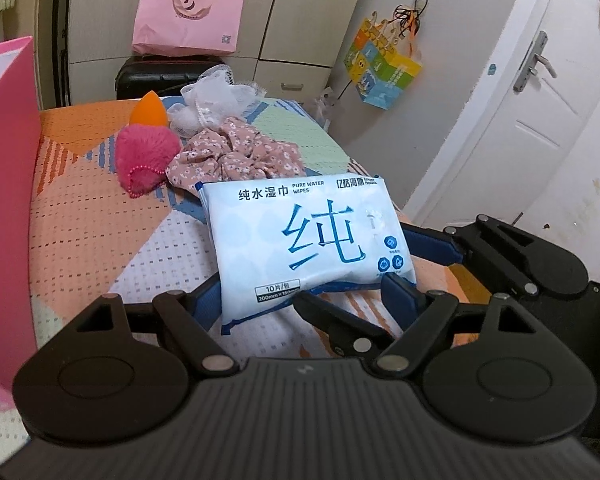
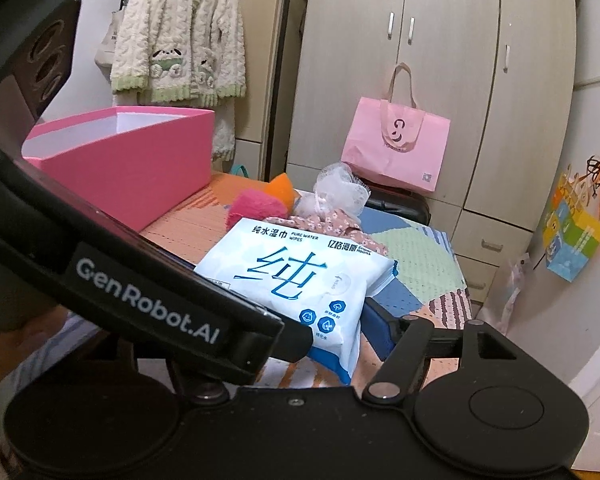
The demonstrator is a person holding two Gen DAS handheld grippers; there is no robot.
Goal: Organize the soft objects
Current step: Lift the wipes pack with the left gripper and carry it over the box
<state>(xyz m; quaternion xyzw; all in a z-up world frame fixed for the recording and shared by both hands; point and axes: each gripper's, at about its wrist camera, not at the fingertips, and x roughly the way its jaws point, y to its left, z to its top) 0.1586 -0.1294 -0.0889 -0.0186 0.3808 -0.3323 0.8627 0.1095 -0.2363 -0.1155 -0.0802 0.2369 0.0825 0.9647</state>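
Observation:
A blue-white pack of wet wipes [image 1: 304, 236] lies on the patterned bed cover, also in the right wrist view [image 2: 300, 280]. My left gripper [image 1: 300, 300] has a blue finger at each side of the pack's near end, apparently closed on it. My right gripper [image 1: 432, 240] reaches in from the right with a blue finger [image 2: 380, 328] at the pack's right edge; its other finger is hidden behind the left gripper's body [image 2: 148, 300]. Behind the pack lie a floral fabric piece [image 1: 236, 156], a fuzzy pink pouch [image 1: 144, 156], an orange sponge [image 1: 150, 110] and white mesh [image 1: 216, 96].
An open pink box [image 2: 124, 160] stands on the bed at the left, also at the left wrist view's edge [image 1: 4, 200]. A black suitcase [image 1: 156, 76] with a pink tote bag [image 1: 188, 12] stands behind the bed. Wardrobe [image 2: 440, 80] and door [image 1: 540, 120] stand around.

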